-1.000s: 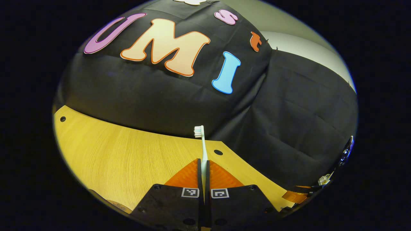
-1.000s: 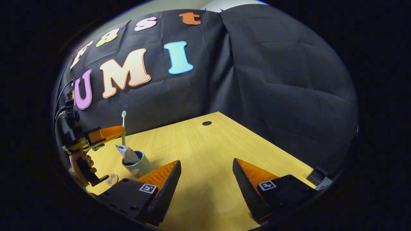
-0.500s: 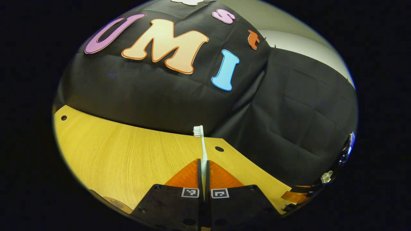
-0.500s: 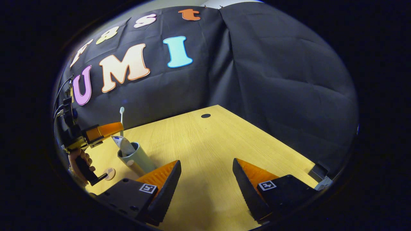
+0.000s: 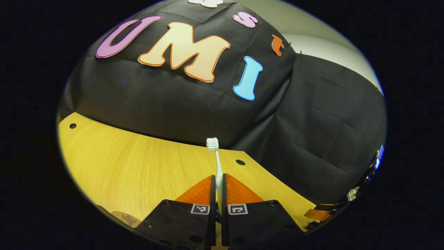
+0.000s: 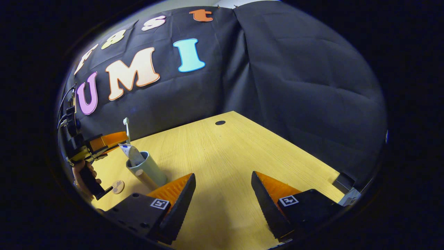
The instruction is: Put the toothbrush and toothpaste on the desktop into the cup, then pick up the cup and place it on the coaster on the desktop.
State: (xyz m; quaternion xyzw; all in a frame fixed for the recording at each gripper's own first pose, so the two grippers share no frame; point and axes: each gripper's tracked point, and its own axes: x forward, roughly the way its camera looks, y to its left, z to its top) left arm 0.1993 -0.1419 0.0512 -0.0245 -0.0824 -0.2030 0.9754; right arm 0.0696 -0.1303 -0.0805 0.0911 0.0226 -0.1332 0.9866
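Note:
My left gripper (image 5: 217, 177) is shut on the white toothbrush (image 5: 218, 163), which stands upright with its bristles on top. In the right gripper view that toothbrush (image 6: 127, 129) rises just behind the grey-green cup (image 6: 147, 172). The left gripper (image 6: 112, 138) hovers above the cup's rim on its left, held by a hand (image 6: 81, 173). The toothpaste tube (image 6: 131, 155) sticks out of the cup. The toothbrush's lower end is hidden behind the tube. A small round coaster (image 6: 118, 186) lies left of the cup and shows again as the coaster (image 5: 125, 219). My right gripper (image 6: 223, 180) is open over bare desk.
The wooden desk (image 6: 222, 152) has a cable hole (image 6: 220, 122) near its back corner, close to the black cloth wall. A dark box (image 6: 343, 181) sits at the desk's right edge. Open desk lies right of the cup.
The toothbrush has moved a little left and lower toward the cup, tilting slightly. The left jaws look a touch wider apart. The right gripper's view has shifted slightly; it stays open.

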